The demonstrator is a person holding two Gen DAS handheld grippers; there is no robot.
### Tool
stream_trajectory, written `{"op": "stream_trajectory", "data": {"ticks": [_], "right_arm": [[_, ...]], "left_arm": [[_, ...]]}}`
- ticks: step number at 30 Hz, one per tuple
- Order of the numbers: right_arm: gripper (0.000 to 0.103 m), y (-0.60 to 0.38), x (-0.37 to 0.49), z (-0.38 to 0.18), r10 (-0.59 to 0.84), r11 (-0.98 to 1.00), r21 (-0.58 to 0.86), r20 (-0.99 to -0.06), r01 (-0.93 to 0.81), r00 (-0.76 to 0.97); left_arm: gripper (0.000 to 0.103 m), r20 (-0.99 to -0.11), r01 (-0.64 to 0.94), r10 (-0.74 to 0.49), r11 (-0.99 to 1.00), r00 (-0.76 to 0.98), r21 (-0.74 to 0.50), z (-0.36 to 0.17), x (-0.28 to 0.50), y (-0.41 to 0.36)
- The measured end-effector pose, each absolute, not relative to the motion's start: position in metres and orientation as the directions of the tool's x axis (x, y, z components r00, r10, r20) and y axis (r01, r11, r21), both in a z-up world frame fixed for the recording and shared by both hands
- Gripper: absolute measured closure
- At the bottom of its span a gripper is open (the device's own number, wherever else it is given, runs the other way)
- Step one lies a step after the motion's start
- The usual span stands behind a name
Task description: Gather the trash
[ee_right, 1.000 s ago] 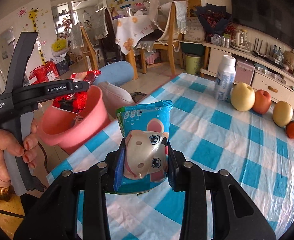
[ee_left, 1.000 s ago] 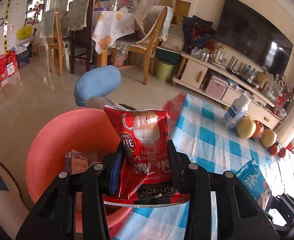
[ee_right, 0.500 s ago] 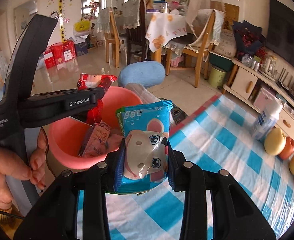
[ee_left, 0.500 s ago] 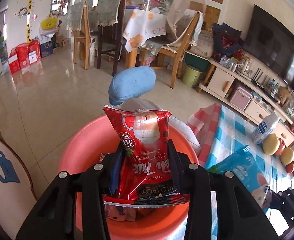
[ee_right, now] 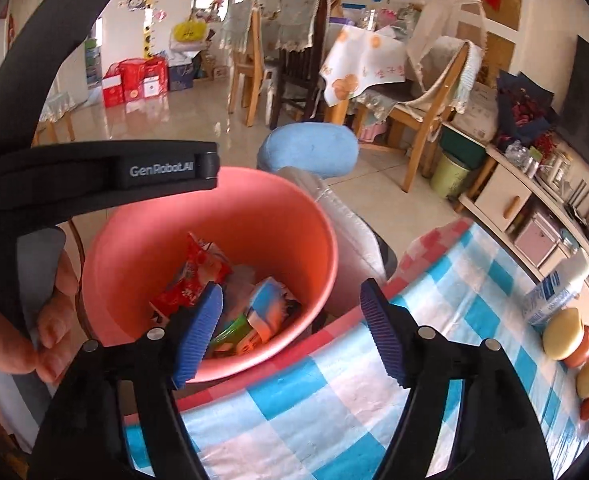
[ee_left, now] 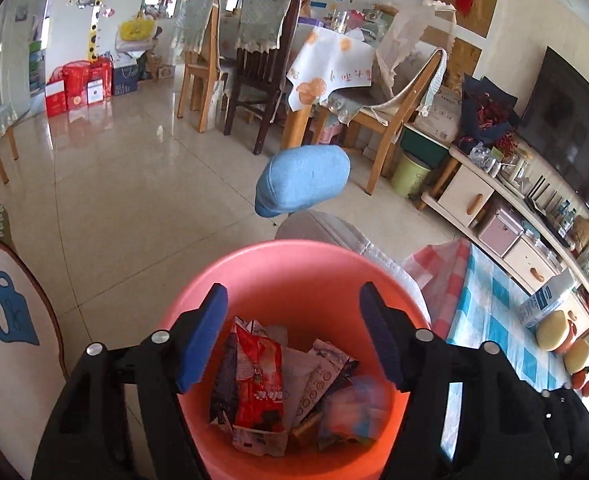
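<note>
Left gripper (ee_left: 294, 332) fingers wide apart and opening, nothing between them, over the pink bin (ee_left: 294, 268). Right gripper (ee_right: 292, 332) fingers also wide, opening, empty, at the bin's near rim. Red wrapper (ee_left: 258, 376) and blue packet (ee_right: 268, 312) lie inside the bin among other trash. Bin sits beside the checkered counter (ee_right: 314, 408).

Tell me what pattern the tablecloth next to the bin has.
Blue and white checks on the tablecloth, with a red-checked edge; the right wrist view shows it best.
</note>
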State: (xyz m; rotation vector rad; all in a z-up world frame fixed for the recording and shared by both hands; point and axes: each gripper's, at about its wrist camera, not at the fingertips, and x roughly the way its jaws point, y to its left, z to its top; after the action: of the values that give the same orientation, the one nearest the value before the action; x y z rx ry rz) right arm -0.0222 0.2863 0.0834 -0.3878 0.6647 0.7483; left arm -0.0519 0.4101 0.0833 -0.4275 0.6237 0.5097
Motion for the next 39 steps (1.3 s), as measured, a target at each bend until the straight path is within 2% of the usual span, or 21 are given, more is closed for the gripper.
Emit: {"op": "stream_trajectory", "data": {"ticks": [3,8,16,19,24,31,36,39], "right_arm": [[0.022,0.267,-0.019,0.087,0.468,0.734,-0.083,-0.658,-0.674,0.590],[0.020,0.232,-0.020,0.090,0.425,0.800,-0.064,-0.642,-0.596,0.638],[0.018,0.163,-0.030,0.077,0.372,0.869,-0.009,-0.646,-0.494,0.666],[0.013,0.134,-0.035,0.075,0.353,0.896,0.020,-0.637,-0.443,0.685],[0.004,0.093,-0.050,0.076,0.286,0.926,-0.020,-0.615,-0.377,0.735],[0.004,0.032,-0.067,0.078,0.196,0.966,-0.016,-0.598,-0.257,0.777],[0.004,0.003,-0.074,0.076,0.149,0.978,-0.029,-0.602,-0.209,0.785],[0.004,-0.012,-0.077,0.074,0.128,0.981,-0.038,-0.604,-0.189,0.787]], "left_arm": [[0.024,-0.607,-0.568,0.347,0.795,0.715,-0.214,0.088,-0.053,0.406],[0.017,-0.543,-0.535,0.352,0.814,0.763,-0.224,0.096,-0.056,0.396],[0.014,-0.490,-0.418,0.280,0.887,0.825,-0.197,0.108,-0.054,0.362],[0.014,-0.487,-0.355,0.232,0.918,0.842,-0.177,0.110,-0.051,0.343],[0.014,-0.479,-0.267,0.162,0.950,0.863,-0.159,0.112,-0.047,0.309],[0.014,-0.486,-0.083,-0.041,0.969,0.873,-0.231,0.104,-0.050,0.261],[0.014,-0.480,0.017,-0.113,0.980,0.870,-0.200,0.099,-0.059,0.220],[0.014,-0.490,0.076,-0.135,0.987,0.861,-0.139,0.096,-0.069,0.190]]}}
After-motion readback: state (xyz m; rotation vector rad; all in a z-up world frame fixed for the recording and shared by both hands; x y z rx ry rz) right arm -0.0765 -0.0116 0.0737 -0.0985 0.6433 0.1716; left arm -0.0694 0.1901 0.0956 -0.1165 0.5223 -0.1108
